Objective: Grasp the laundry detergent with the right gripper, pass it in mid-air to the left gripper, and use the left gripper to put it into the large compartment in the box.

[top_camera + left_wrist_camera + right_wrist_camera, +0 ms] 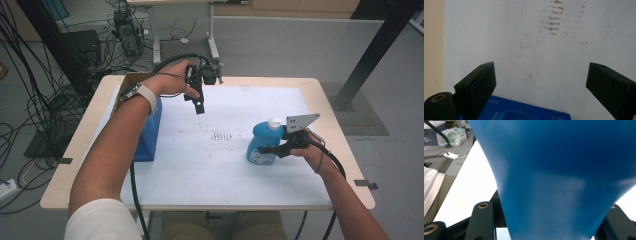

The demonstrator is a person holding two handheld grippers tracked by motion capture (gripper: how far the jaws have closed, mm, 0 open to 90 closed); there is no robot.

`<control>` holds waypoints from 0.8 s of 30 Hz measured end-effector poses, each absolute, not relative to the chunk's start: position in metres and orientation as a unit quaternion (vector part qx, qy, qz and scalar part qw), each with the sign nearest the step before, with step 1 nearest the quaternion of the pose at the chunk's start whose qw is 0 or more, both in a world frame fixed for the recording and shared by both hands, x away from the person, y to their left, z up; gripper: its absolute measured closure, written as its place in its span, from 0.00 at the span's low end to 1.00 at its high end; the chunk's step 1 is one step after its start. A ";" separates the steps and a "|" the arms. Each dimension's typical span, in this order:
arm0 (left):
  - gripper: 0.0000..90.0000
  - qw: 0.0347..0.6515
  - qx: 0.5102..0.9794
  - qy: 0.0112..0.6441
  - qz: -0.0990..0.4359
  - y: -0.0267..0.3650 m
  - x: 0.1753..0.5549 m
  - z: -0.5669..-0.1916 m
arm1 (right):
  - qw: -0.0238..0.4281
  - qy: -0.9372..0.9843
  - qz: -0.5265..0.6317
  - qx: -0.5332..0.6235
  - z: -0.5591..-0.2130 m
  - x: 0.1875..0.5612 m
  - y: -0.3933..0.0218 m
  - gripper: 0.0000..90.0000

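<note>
Blue bottle point(264, 142), white cap, label low, upright

L arm: I hold it stretched forward, wrist bent | L gripper point(199, 106): raised, pointing down, jaws wide apart, nothing between | R arm: forearm angled inward | R gripper point(264, 149): low, level, jaws clamped on load

A lab or test room: a bench point(330, 100) under a white sheet stands on a grey floor point(280, 50), with loose cables point(30, 105) (many, tangled), a computer tower point(127, 35) and black frame posts point(380, 45) around it.
</note>
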State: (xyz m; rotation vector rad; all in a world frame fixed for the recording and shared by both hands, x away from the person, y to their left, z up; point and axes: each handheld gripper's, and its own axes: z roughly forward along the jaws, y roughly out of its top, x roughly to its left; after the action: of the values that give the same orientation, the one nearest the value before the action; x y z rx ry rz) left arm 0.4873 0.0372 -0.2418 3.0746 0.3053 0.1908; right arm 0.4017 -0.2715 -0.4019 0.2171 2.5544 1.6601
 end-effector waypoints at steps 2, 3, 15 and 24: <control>0.10 0.025 0.993 0.097 0.064 0.037 0.484 -0.240 | 0.046 0.836 0.541 0.071 -0.401 0.401 -0.270 0.48; 0.10 0.025 0.993 0.096 0.064 0.036 0.483 -0.239 | 0.044 0.836 0.542 0.070 -0.401 0.401 -0.270 0.48; 0.09 0.033 0.993 0.090 0.070 0.035 0.458 -0.221 | 0.042 0.830 0.552 0.067 -0.378 0.397 -0.267 0.48; 0.07 0.050 0.992 0.095 0.073 0.038 0.437 -0.204 | 0.034 0.835 0.547 0.059 -0.353 0.391 -0.260 0.48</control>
State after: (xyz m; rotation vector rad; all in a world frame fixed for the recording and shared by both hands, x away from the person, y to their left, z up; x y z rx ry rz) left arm 0.4375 0.0384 -0.2043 3.0188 0.2880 0.2233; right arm 0.3910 -0.2597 -0.3535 0.1807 2.5670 1.6808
